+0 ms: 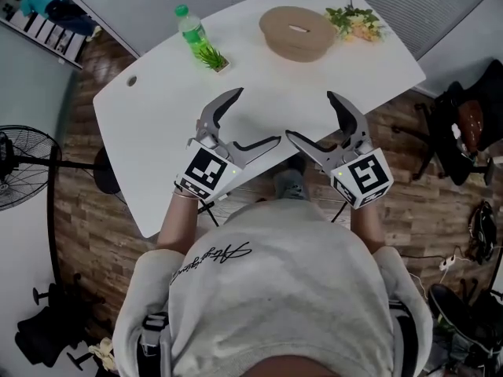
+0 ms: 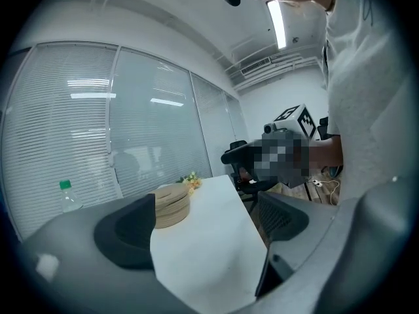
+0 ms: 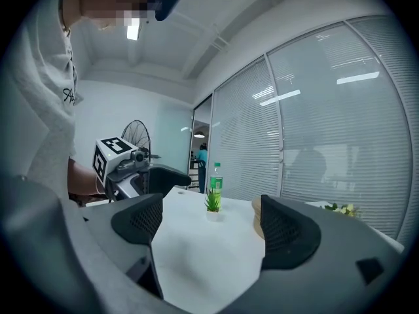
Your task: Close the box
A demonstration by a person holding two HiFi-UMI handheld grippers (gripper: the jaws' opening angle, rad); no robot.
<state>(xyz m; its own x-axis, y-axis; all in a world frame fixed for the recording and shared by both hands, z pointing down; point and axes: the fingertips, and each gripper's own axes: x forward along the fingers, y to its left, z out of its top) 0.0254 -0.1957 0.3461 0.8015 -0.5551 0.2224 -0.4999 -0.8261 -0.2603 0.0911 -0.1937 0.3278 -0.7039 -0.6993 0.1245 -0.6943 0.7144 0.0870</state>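
Note:
The box [image 1: 298,32] is a round, flat, tan wooden box with a slot in its top; it lies at the far middle of the white table [image 1: 149,140]. In the left gripper view the box [image 2: 172,205] shows beyond the left pad. In the right gripper view only an edge of the box [image 3: 256,218] peeks from behind the right pad. My left gripper [image 1: 255,116] and right gripper [image 1: 310,115] hover side by side over the table's near edge, well short of the box. Both stand open, with only bare tabletop between the jaws of the left gripper [image 2: 203,227] and the right gripper [image 3: 213,224].
A green bottle [image 1: 189,28] and a small potted plant [image 1: 211,56] stand at the far left of the table. A bunch of flowers [image 1: 355,22] lies right of the box. A floor fan [image 1: 20,167] stands left of the table and a chair [image 1: 464,124] right.

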